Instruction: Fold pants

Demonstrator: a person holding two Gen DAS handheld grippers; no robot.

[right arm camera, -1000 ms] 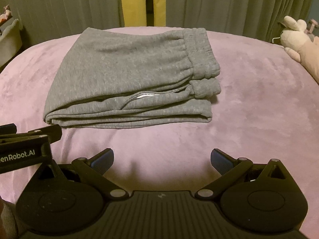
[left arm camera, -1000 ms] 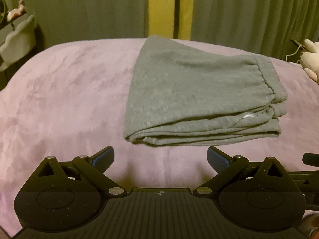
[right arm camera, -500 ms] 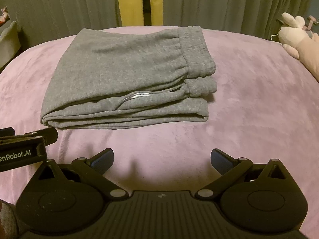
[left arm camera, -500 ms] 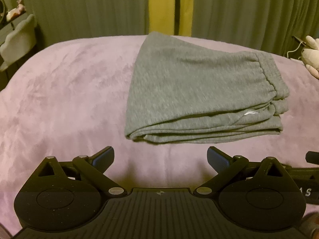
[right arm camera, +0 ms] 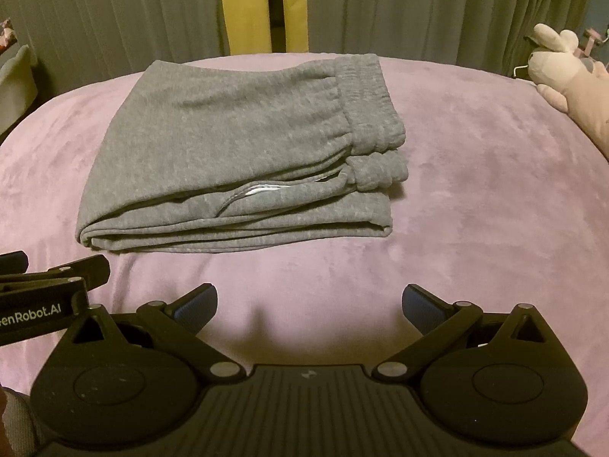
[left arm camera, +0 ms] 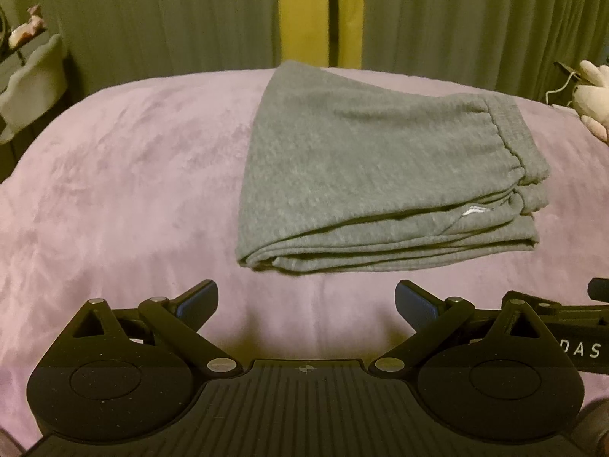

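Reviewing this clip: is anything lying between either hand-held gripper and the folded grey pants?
Nothing visible does. Only bare purple blanket lies between the open left hand-held gripper and the pants, and likewise ahead of the open right hand-held gripper. The plush toy sits far off to the right.
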